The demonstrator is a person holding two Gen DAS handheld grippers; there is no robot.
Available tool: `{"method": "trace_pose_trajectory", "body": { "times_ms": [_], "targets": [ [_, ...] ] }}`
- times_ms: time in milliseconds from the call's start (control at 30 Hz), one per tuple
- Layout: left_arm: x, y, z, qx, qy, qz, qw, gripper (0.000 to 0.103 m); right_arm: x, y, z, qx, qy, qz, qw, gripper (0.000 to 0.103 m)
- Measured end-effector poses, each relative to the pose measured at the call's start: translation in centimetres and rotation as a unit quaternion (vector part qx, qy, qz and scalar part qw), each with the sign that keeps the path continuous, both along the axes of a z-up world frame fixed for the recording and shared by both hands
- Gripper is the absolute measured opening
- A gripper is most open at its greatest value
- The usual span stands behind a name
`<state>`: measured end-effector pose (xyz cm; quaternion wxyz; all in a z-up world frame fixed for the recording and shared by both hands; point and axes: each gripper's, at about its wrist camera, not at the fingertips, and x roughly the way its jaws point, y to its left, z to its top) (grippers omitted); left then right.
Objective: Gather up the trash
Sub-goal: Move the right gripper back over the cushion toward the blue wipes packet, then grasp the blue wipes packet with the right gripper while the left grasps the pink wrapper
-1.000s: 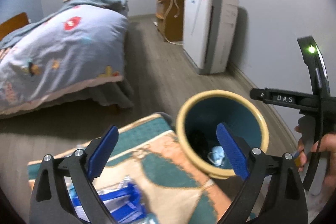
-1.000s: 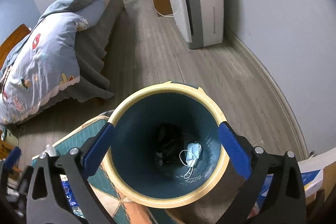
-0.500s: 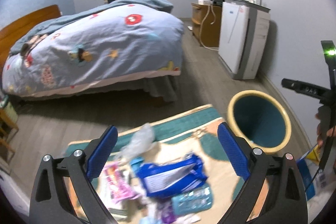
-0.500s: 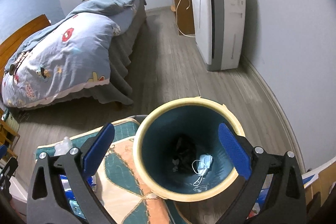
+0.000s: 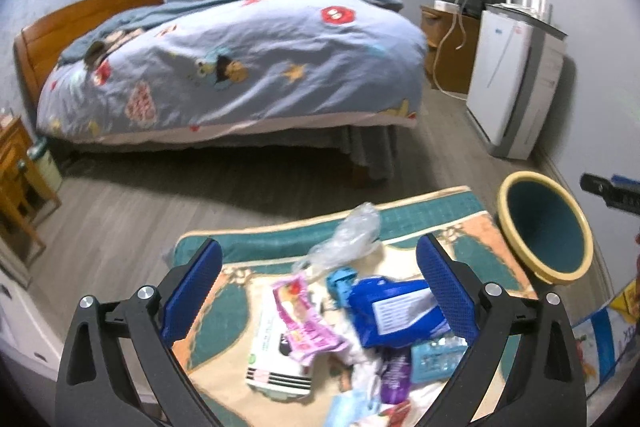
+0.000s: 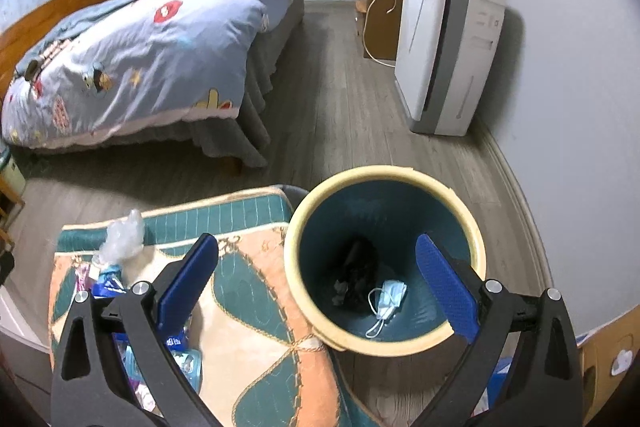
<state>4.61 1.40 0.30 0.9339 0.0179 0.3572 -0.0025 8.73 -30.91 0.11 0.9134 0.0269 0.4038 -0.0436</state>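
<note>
A teal bin with a yellow rim (image 6: 384,259) stands on the floor by the rug; a face mask (image 6: 390,301) and dark scraps lie inside. My right gripper (image 6: 316,291) hangs open above the bin's left rim, empty. In the left wrist view the bin (image 5: 544,227) is at the right. Trash lies piled on the rug: a blue pouch (image 5: 396,309), a pink wrapper (image 5: 306,319), a white carton (image 5: 276,359), a purple packet (image 5: 394,373) and a clear plastic bag (image 5: 348,235). My left gripper (image 5: 320,291) is open above this pile, holding nothing.
A teal and peach rug (image 6: 256,311) covers the floor. A bed with a blue quilt (image 5: 240,67) fills the back. A white air purifier (image 6: 448,43) stands by the right wall, a wooden cabinet (image 6: 378,23) behind it. A wooden nightstand (image 5: 16,179) is at left.
My left gripper has swung left and back from the bin to over the trash pile. The right gripper has pulled back and up from the bin, still open.
</note>
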Motion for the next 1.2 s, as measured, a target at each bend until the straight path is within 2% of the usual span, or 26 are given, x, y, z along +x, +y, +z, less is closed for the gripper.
{"method": "trace_pose_trajectory", "body": {
  "times_ms": [167, 367, 533, 667, 900, 1067, 1133, 1167, 1200],
  "targets": [
    [1.0, 2.3, -1.0, -0.011, 0.002, 0.02, 0.9997, 0.096, -0.4, 2.8, -1.2, 0.014, 0.017, 0.029, 0.999, 0.097],
    [2.2, 4.9, -2.7, -0.02, 0.041, 0.046, 0.9979, 0.096, 0.6, 6.6, -3.8, 0.055, 0.076, 0.088, 0.992, 0.097],
    [3.2, 5.9, -4.6, -0.014, 0.076, 0.05, 0.9958, 0.096, 1.8, 9.4, -6.4, 0.048, 0.11, 0.128, 0.985, 0.097],
    [4.2, 6.7, -6.6, -0.011, 0.1, 0.059, 0.9931, 0.096, 2.9, 10.1, -8.6, 0.054, 0.139, 0.133, 0.98, 0.097],
    [5.2, 6.0, -9.5, 0.031, 0.133, 0.044, 0.9896, 0.096, 3.7, 10.4, -11.9, 0.071, 0.189, 0.142, 0.969, 0.095],
    [5.6, 5.3, -9.8, 0.022, 0.139, 0.036, 0.9894, 0.096, 3.6, 11.4, -13.4, 0.082, 0.223, 0.169, 0.956, 0.075],
    [5.7, 5.0, -10.0, 0.024, 0.142, 0.029, 0.9891, 0.096, 3.5, 11.8, -14.1, 0.095, 0.242, 0.18, 0.949, 0.054],
    [5.7, 4.8, -10.3, 0.025, 0.147, 0.025, 0.9886, 0.096, 3.5, 11.9, -14.4, 0.106, 0.25, 0.183, 0.945, 0.047],
    [5.7, 4.7, -10.4, 0.024, 0.15, 0.023, 0.9881, 0.096, 3.4, 12.0, -14.5, 0.116, 0.257, 0.185, 0.941, 0.032]
  ]
}}
